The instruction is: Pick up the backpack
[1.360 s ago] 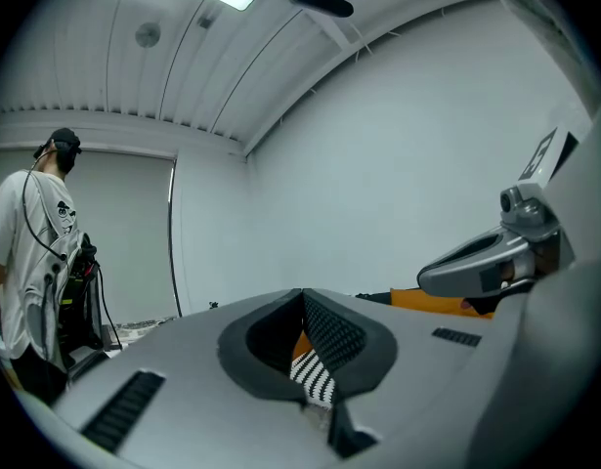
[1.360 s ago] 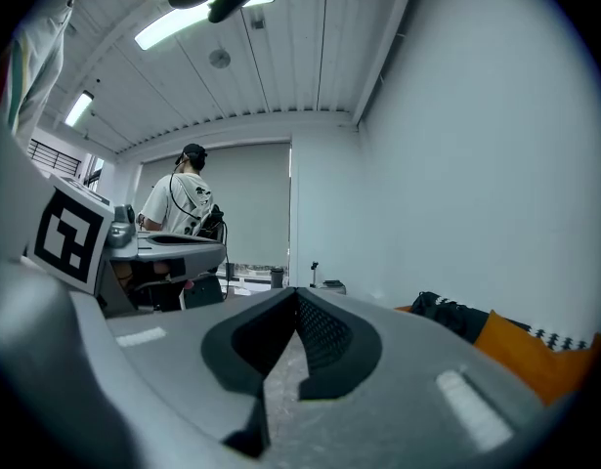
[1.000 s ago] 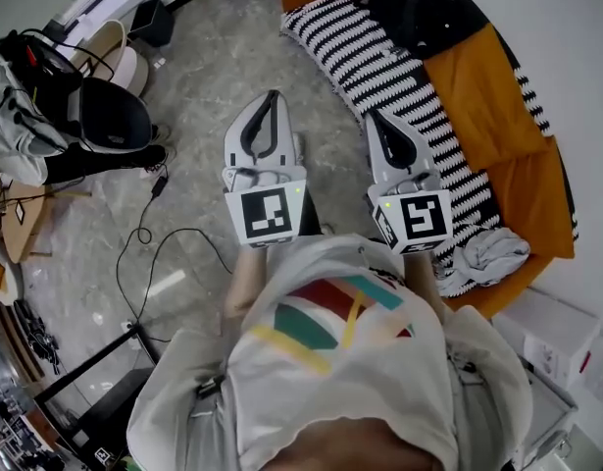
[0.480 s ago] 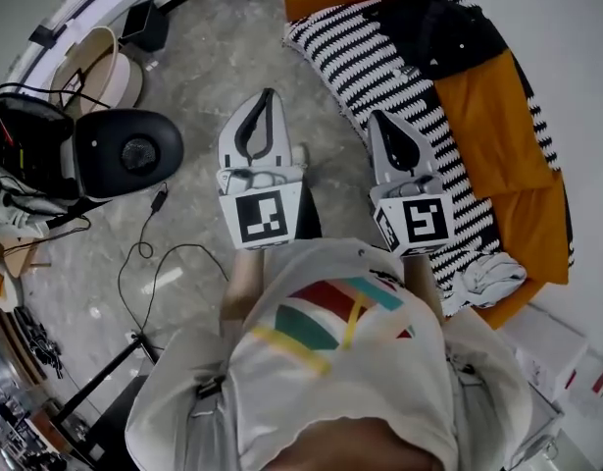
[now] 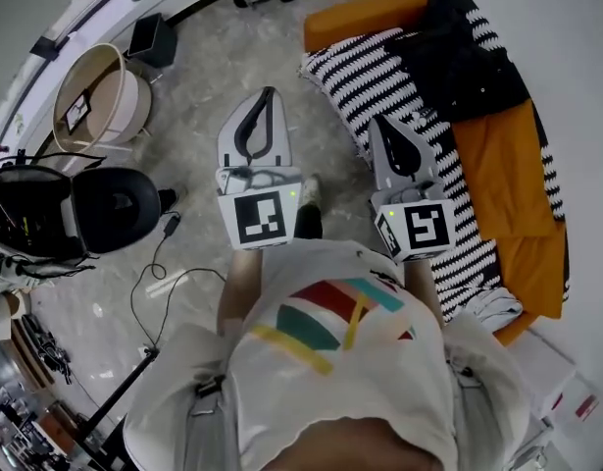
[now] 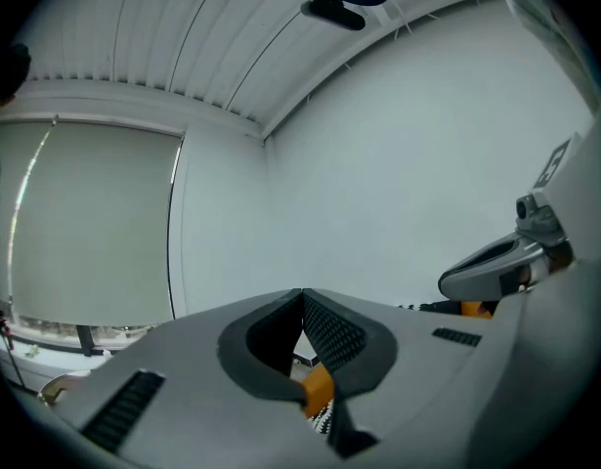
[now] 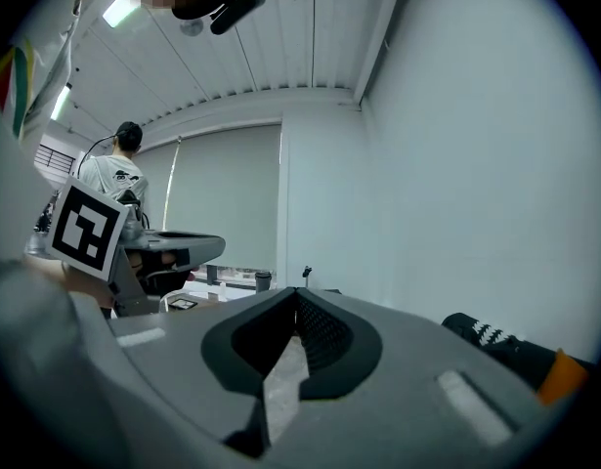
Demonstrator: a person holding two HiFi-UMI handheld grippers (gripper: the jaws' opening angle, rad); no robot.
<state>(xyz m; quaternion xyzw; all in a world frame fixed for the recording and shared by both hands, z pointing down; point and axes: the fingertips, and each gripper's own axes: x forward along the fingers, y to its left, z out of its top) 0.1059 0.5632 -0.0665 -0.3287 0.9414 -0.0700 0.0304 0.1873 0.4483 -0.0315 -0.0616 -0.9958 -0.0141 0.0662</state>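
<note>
Both grippers were held level and side by side ahead of the person's chest, the left gripper [image 5: 271, 94] above the grey stone floor [image 5: 203, 77] and the right gripper [image 5: 377, 120] in line with the edge of a striped throw [image 5: 379, 77]. This posture was judged to suit an approach rather than a grasp. The jaws of each were seen pressed together with nothing between them, presumably because nothing lay within reach. The backpack [image 5: 465, 59], taken to be the black bundle, was seen at the far end of the orange sofa [image 5: 507, 165], on top of the throw and against the back cushion. It lay ahead and to the right of the right gripper, well apart from it. It was shown slumped, soft and matt black, and no strap or handle could be made out.
</note>
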